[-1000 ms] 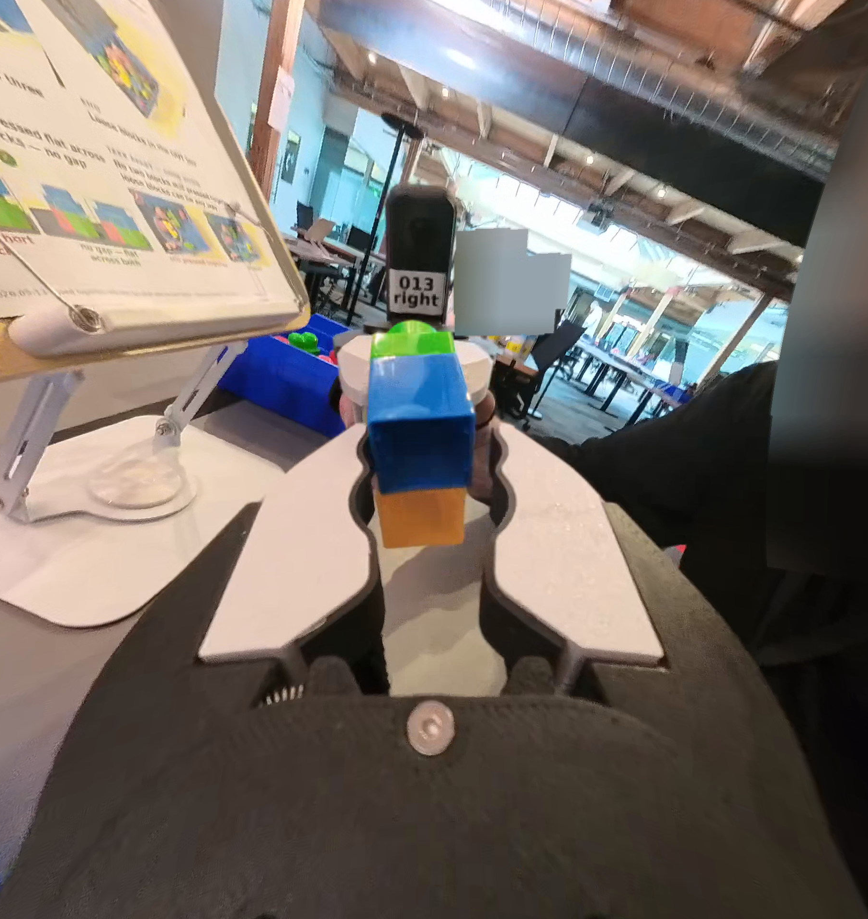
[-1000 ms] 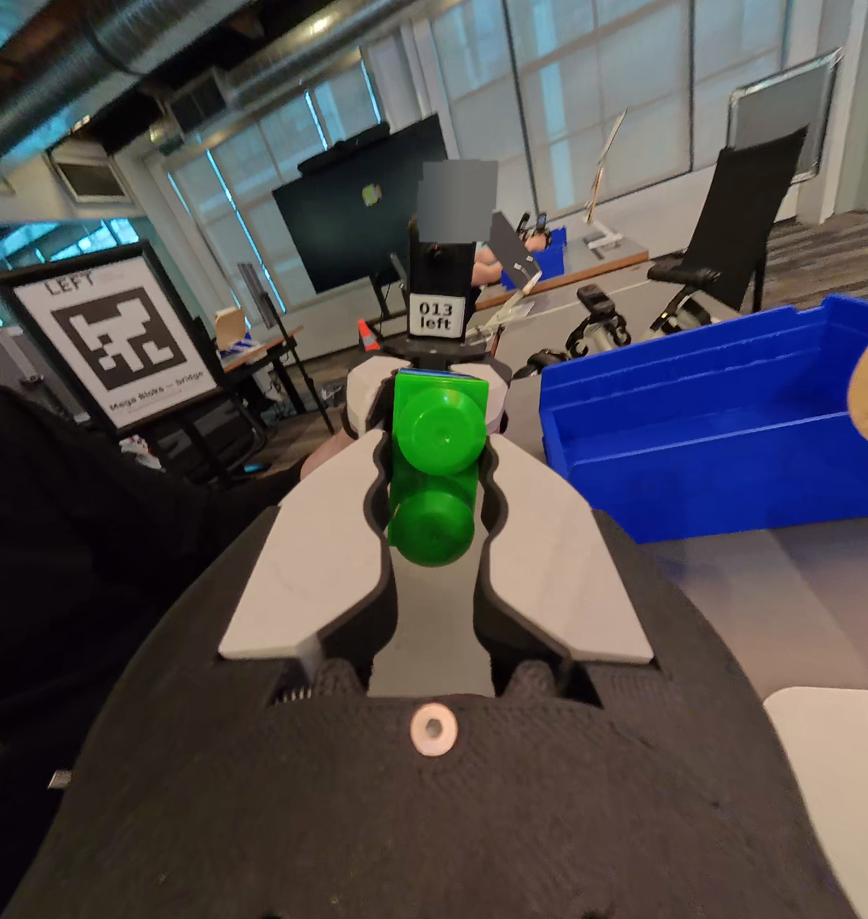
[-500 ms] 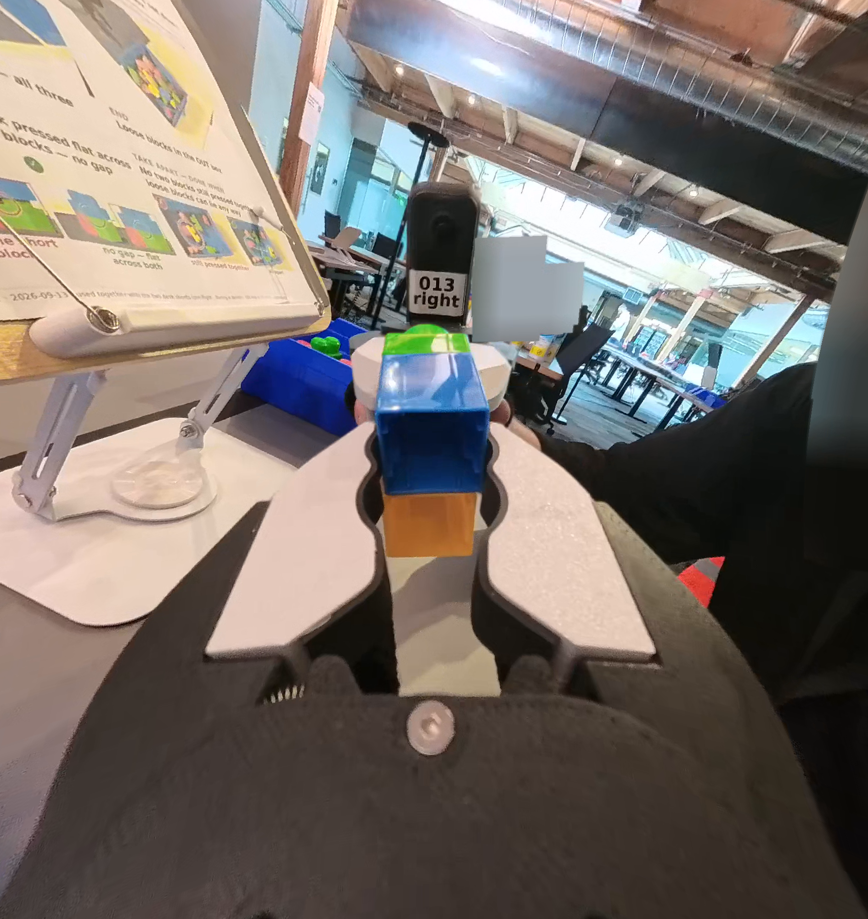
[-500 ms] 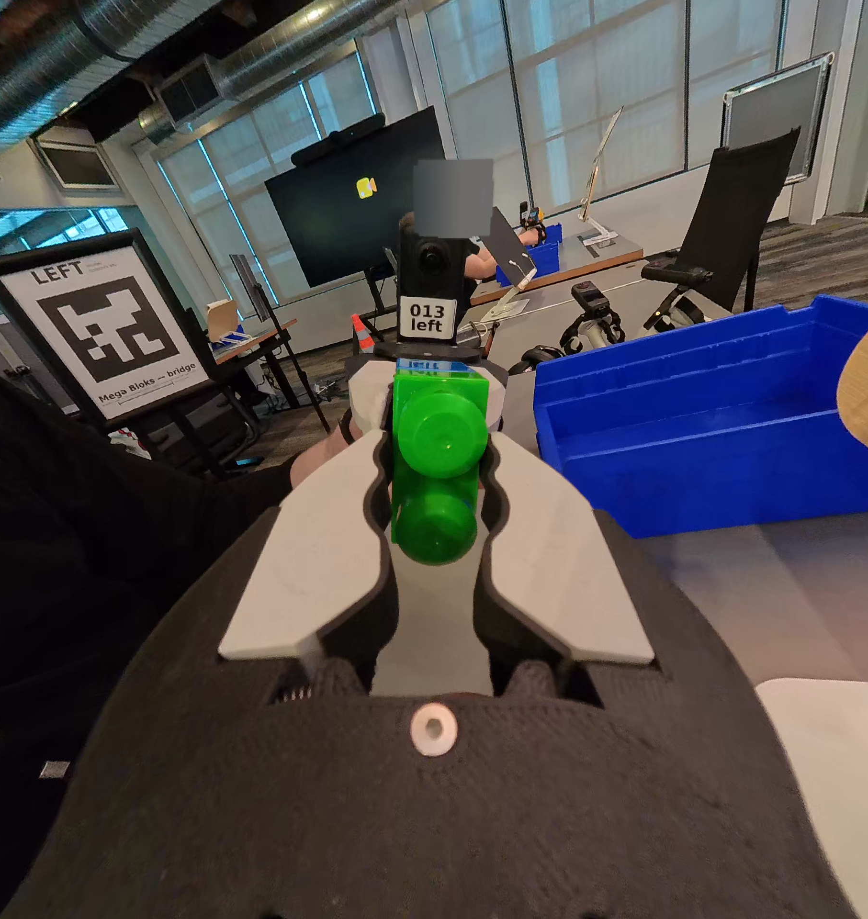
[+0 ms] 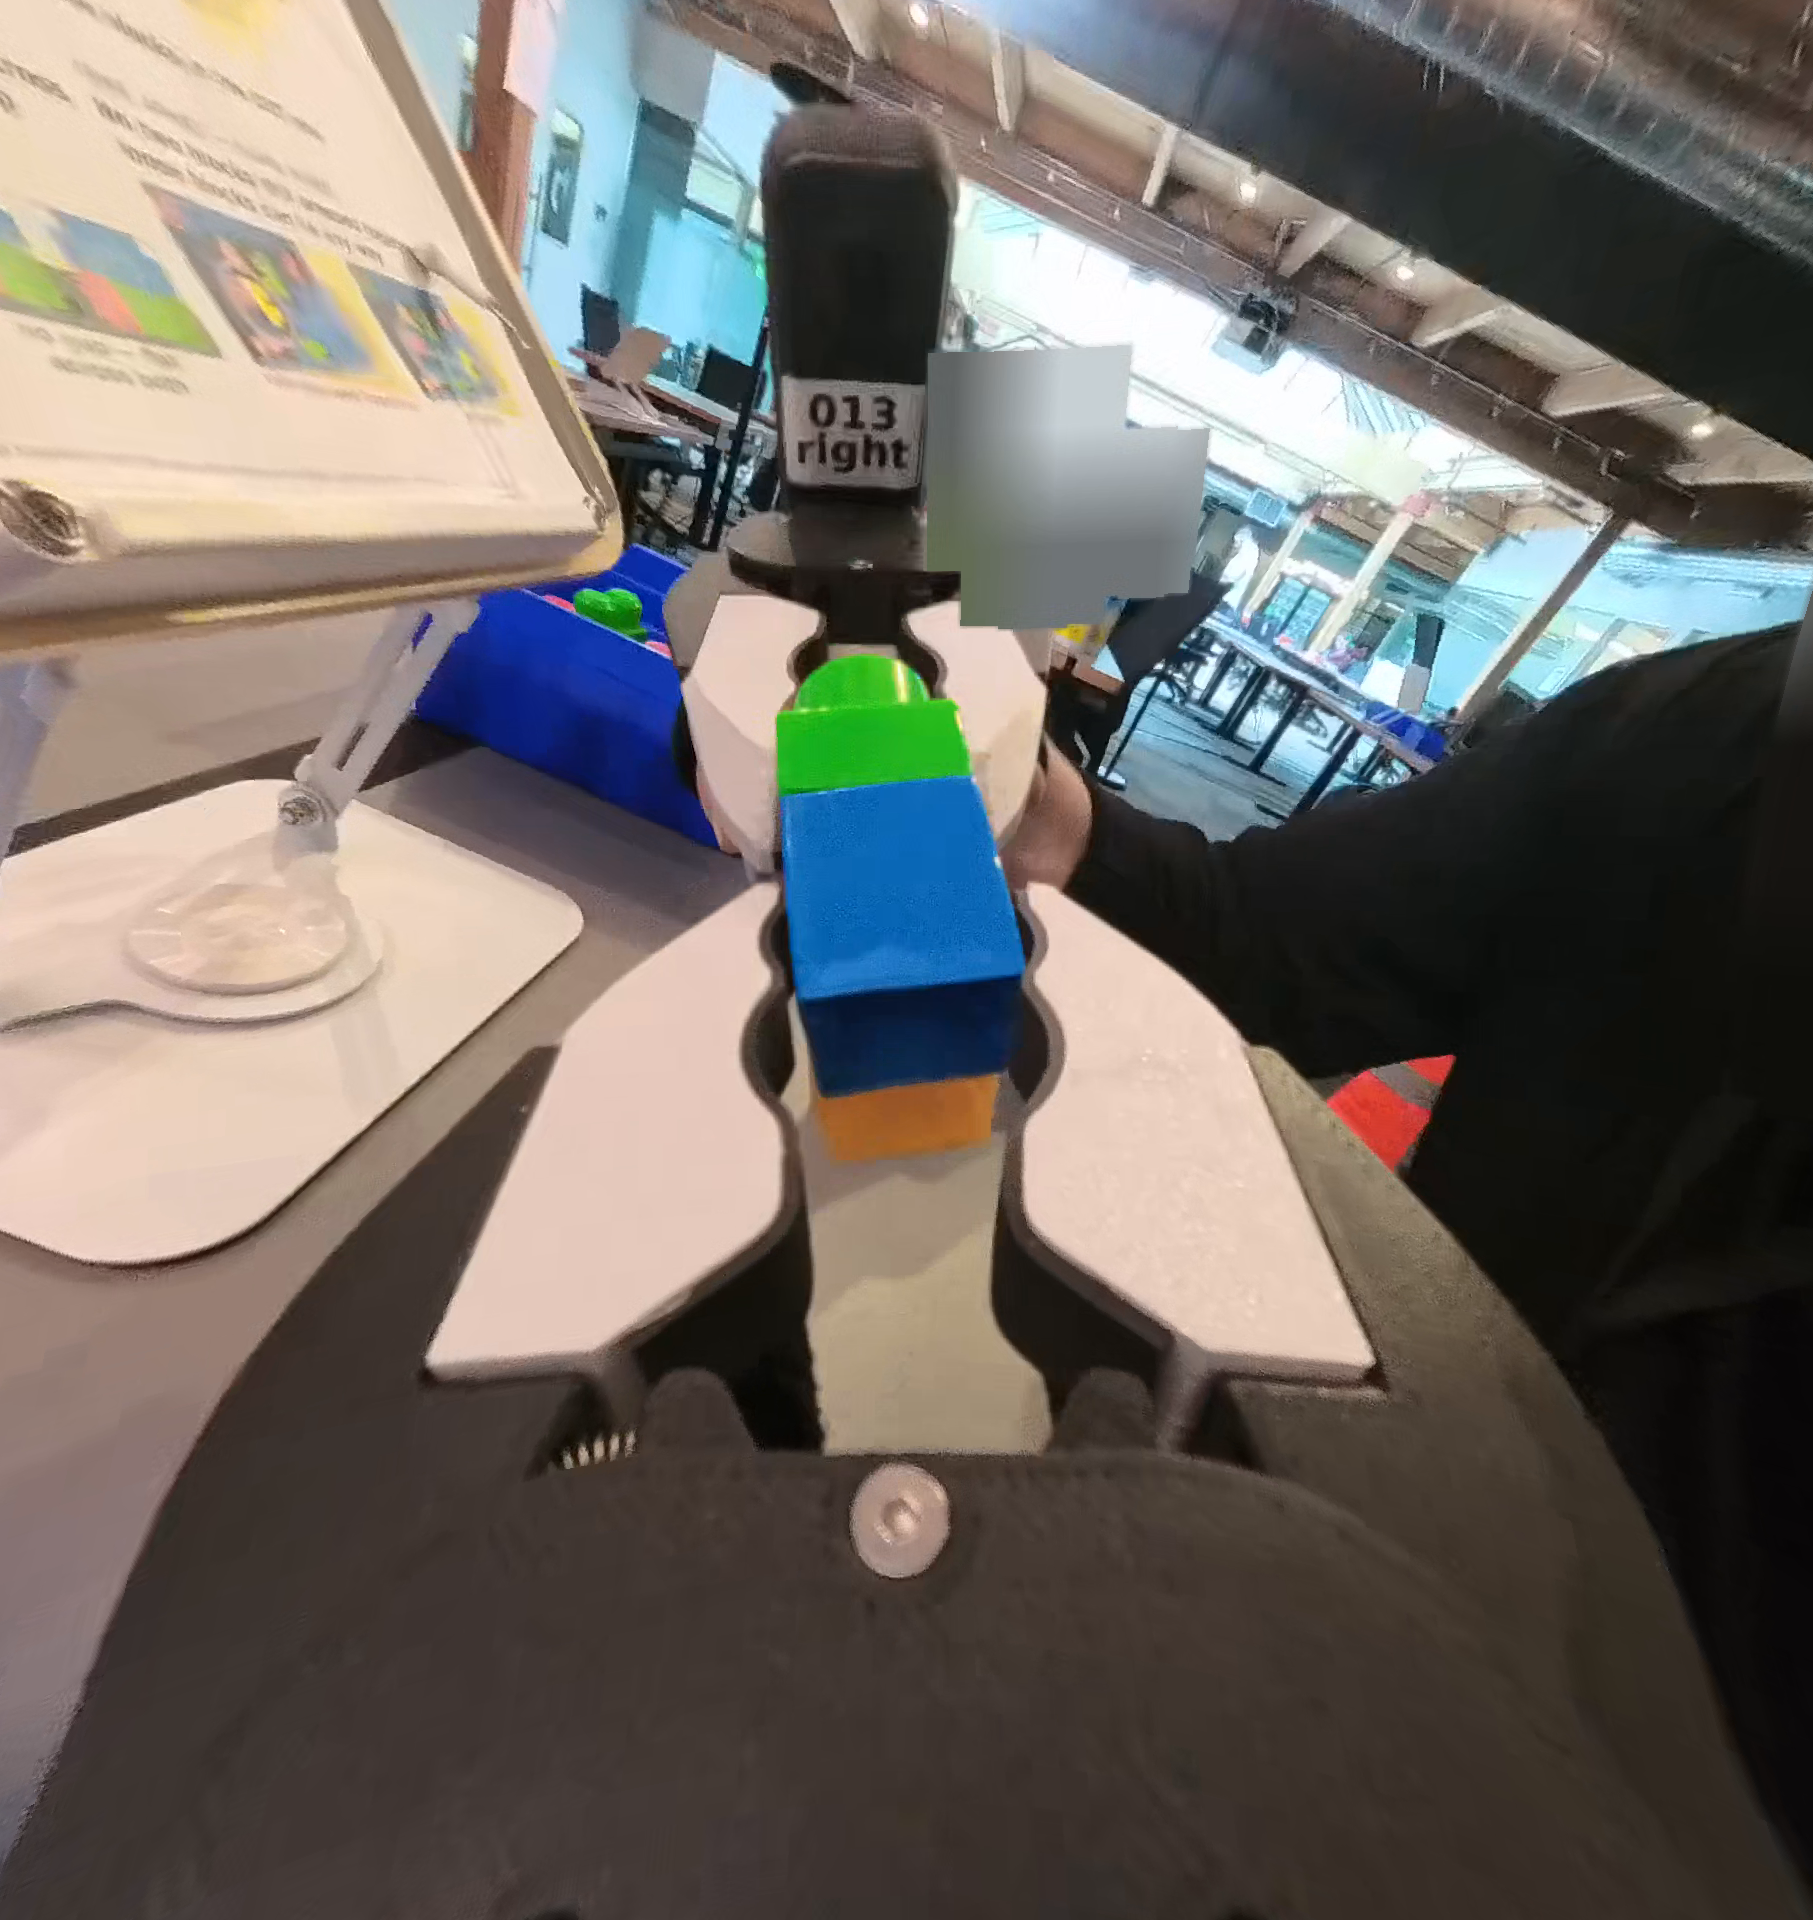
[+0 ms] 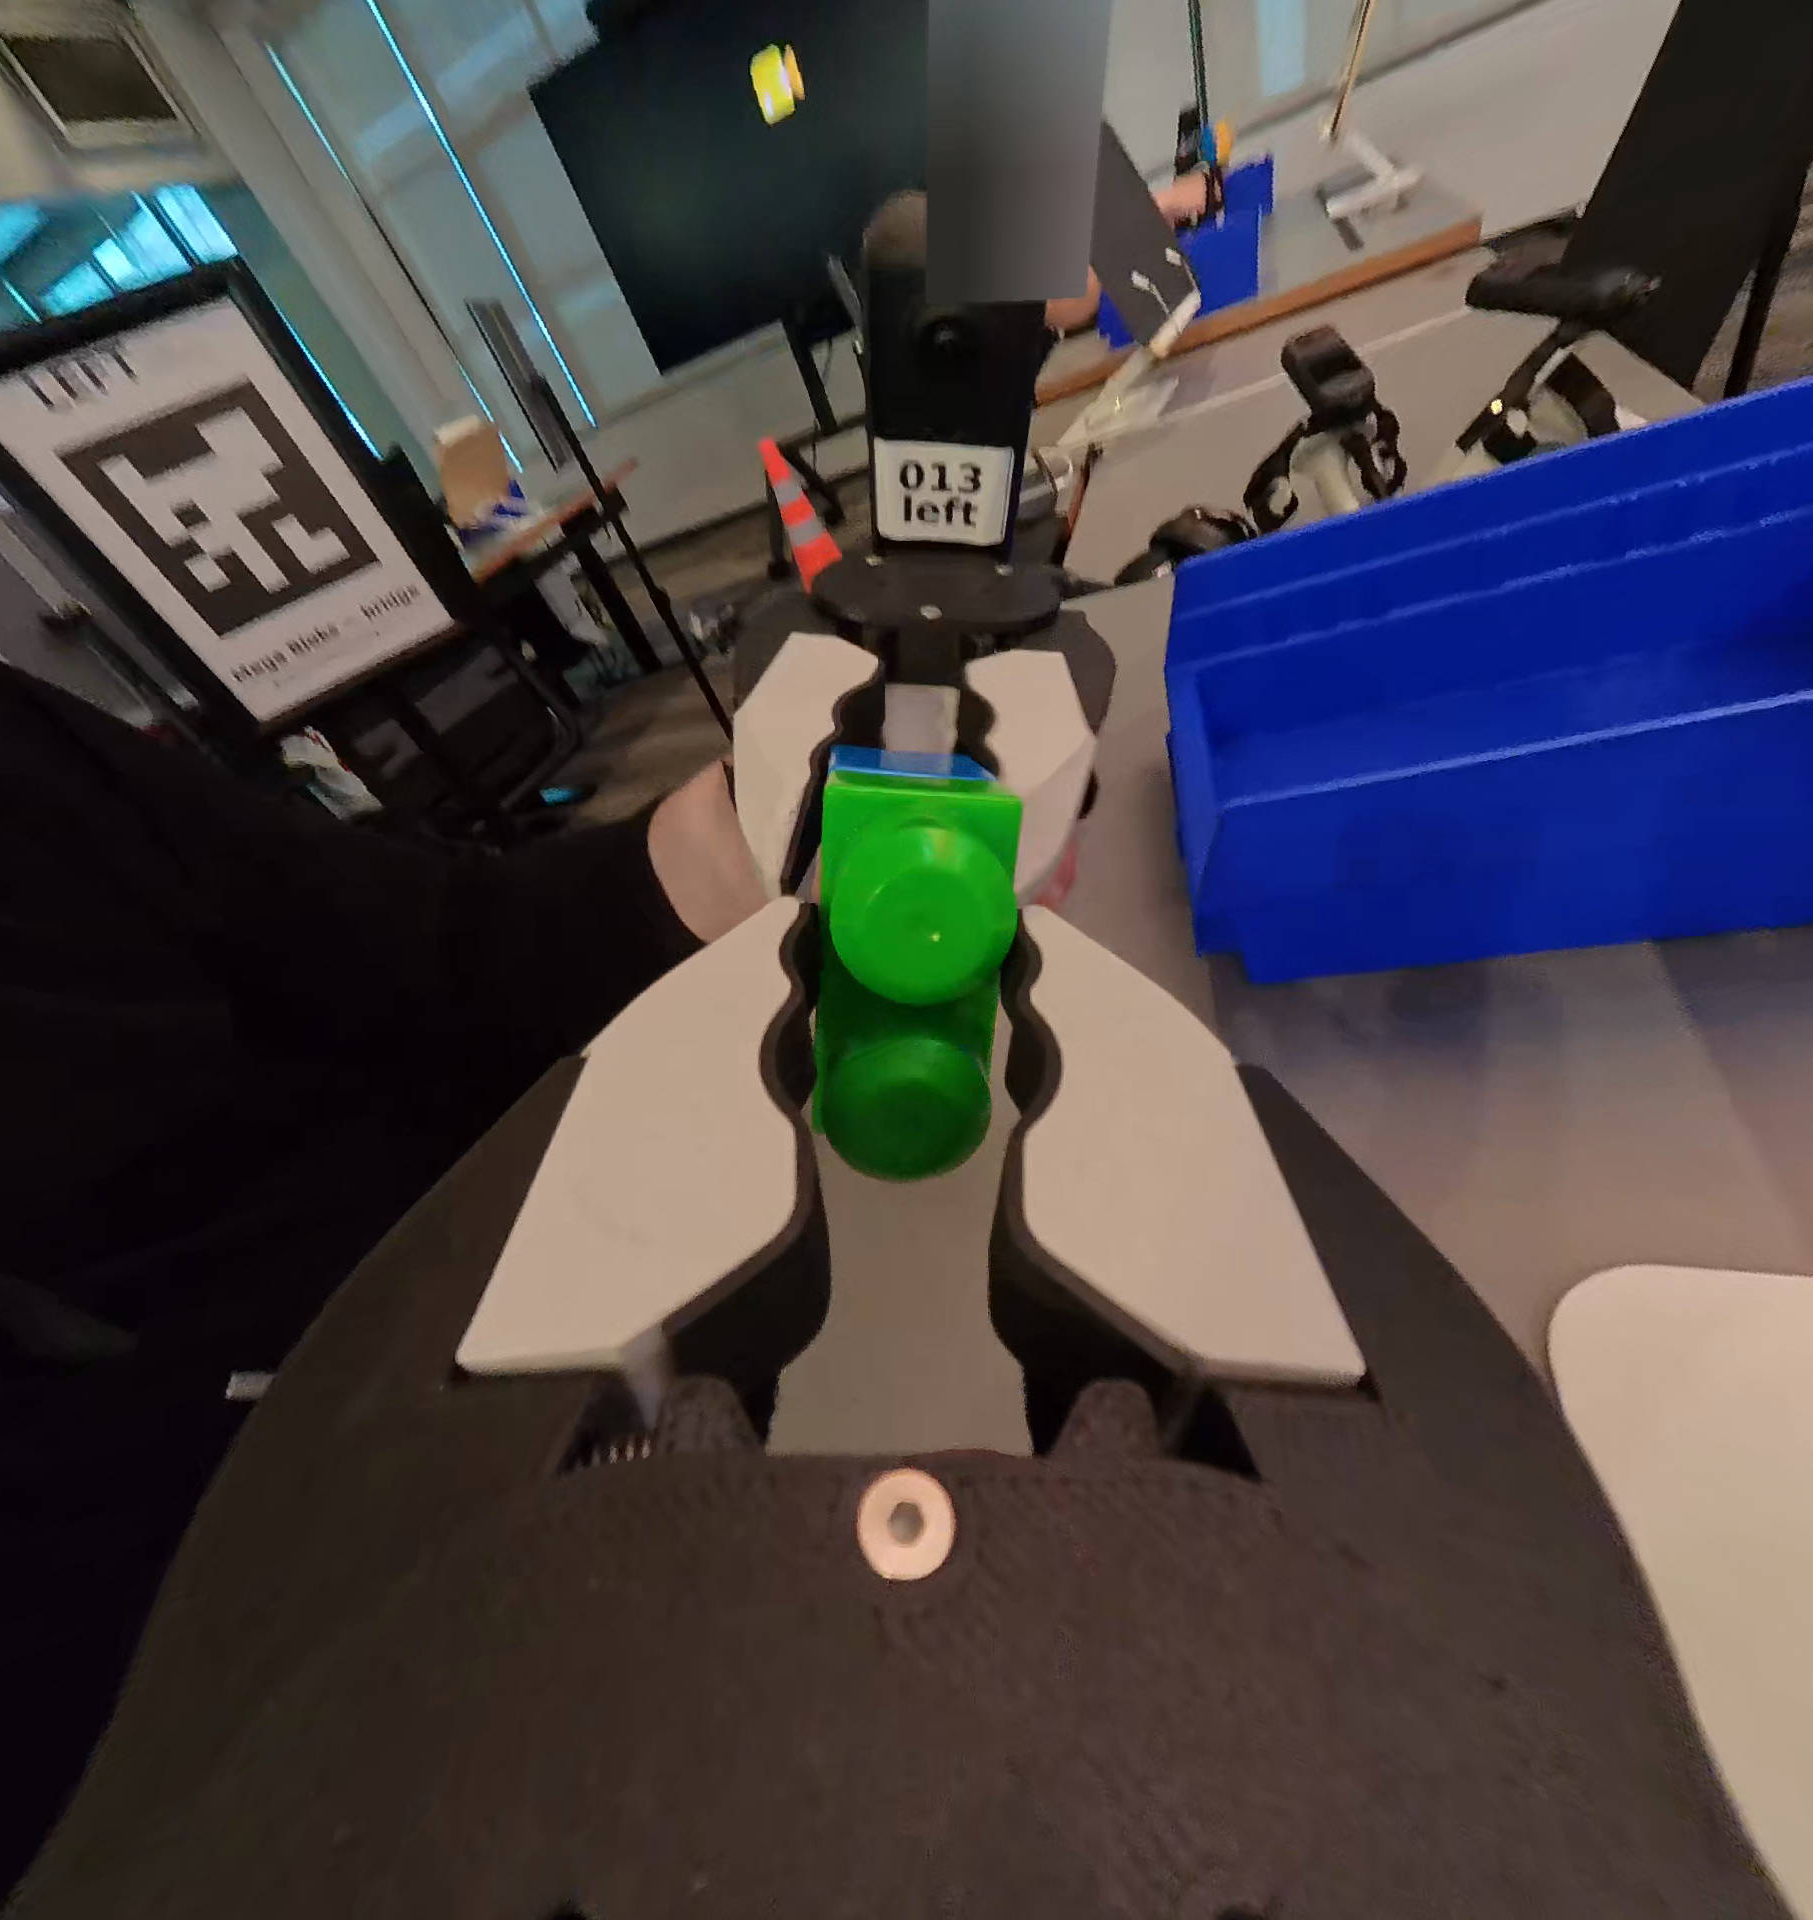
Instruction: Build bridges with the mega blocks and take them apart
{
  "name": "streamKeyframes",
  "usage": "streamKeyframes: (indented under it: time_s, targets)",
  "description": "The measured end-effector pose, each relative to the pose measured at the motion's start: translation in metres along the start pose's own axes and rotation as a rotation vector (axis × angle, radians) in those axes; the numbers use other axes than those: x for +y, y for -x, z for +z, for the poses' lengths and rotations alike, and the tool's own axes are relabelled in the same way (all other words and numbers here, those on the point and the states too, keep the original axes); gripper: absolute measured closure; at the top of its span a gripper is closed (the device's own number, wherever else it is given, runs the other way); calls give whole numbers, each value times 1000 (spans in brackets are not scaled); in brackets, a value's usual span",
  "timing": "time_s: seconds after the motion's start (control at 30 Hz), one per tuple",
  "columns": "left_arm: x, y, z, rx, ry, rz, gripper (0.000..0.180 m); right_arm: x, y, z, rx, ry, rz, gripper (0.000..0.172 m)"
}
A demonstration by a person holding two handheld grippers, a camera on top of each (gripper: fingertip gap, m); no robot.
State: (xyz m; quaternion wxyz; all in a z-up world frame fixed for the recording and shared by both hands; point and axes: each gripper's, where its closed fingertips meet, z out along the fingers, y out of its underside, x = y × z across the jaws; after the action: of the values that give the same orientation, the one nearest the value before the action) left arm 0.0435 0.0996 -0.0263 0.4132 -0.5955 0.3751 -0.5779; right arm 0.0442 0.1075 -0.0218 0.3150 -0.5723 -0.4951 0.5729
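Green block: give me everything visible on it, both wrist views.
The green block is glossy moulded plastic, a two-stud brick with round studs facing the right wrist camera. It sits off the table between the right gripper's white fingers, whose wavy inner edges close on its sides. Its base is joined to a blue block, which the left gripper grips from the opposite side, with an orange block beneath.

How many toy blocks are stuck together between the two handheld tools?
3: a green block in the right tool's jaws, a blue block in the left tool's jaws, and an orange block below the blue one. More may be hidden.
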Motion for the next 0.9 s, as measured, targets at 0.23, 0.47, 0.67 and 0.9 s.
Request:
streamKeyframes:
  time_s: [0.23, 0.47, 0.67, 0.9]
  targets:
    - [-17, 11, -5, -83, -130, -5, 144, -19, -5, -8, 50, -111, -4, 130]
    - [-46, 22, -22, -57, -515, -123, 144, -19, -9, -8, 17, -150, 78, 127]
    - [-43, 11, -5, -29, -530, -111, 144, -13, -7, 4, 13, -153, 91, 133]
    - [-39, 4, -3, -26, -412, -27, 141, -7, -1, 2, 38, -41, -10, 135]
